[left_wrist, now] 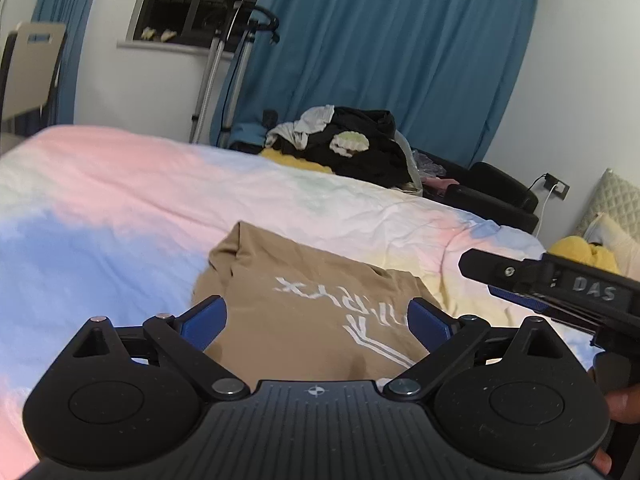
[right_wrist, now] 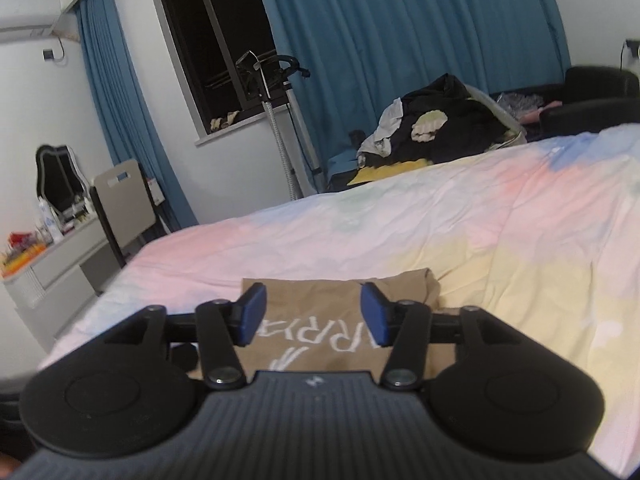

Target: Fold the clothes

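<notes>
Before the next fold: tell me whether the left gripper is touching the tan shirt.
Cannot tell. In the left wrist view the open left gripper frames the tan shirt, with nothing between its fingers, but no clear gap or contact shows.

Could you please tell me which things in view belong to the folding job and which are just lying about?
Belongs to the job:
tan T-shirt on the bed sheet
left tool, open
right tool, open

Just lying about:
clothes pile
chair
yellow plush
curtains

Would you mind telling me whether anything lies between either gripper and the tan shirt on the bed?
Nothing visible does. The tan shirt lies directly ahead of the open left gripper and open right gripper, with nothing in between.
</notes>
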Action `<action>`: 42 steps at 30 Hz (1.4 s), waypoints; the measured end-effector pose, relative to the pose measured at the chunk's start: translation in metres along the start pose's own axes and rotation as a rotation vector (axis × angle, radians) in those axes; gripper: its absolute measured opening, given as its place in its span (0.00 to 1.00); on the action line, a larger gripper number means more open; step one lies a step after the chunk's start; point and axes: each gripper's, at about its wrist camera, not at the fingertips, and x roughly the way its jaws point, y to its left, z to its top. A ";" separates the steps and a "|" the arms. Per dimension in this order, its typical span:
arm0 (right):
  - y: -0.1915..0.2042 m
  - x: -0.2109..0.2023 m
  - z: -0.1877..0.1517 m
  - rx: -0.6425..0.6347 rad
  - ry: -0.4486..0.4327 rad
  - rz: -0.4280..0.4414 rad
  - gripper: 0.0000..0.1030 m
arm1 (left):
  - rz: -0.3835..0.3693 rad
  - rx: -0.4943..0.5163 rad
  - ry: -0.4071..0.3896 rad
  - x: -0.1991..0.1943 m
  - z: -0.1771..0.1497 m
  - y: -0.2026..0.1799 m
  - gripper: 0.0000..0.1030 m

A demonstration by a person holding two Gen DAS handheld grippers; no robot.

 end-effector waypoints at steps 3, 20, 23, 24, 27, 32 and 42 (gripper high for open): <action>0.005 -0.005 -0.005 0.031 0.024 -0.002 0.59 | -0.014 -0.039 0.012 0.001 0.000 0.005 0.95; -0.023 0.015 -0.059 0.296 0.174 0.014 0.65 | -0.054 -0.241 0.120 0.013 -0.003 0.034 0.96; -0.039 0.018 -0.066 0.427 0.217 0.038 0.65 | -0.100 -0.340 0.176 0.019 -0.008 0.043 0.96; -0.043 0.019 -0.070 0.476 0.235 0.049 0.65 | -0.118 -0.377 0.195 0.022 -0.010 0.046 0.96; -0.053 0.025 -0.080 0.606 0.279 0.071 0.68 | -0.166 -0.499 0.259 0.032 -0.019 0.057 0.96; -0.072 0.041 -0.094 0.823 0.288 0.083 0.68 | -0.220 -0.760 0.326 0.069 -0.043 0.085 0.94; -0.088 0.068 -0.094 0.988 0.186 0.086 0.56 | -0.173 -0.808 0.281 0.095 -0.045 0.095 0.60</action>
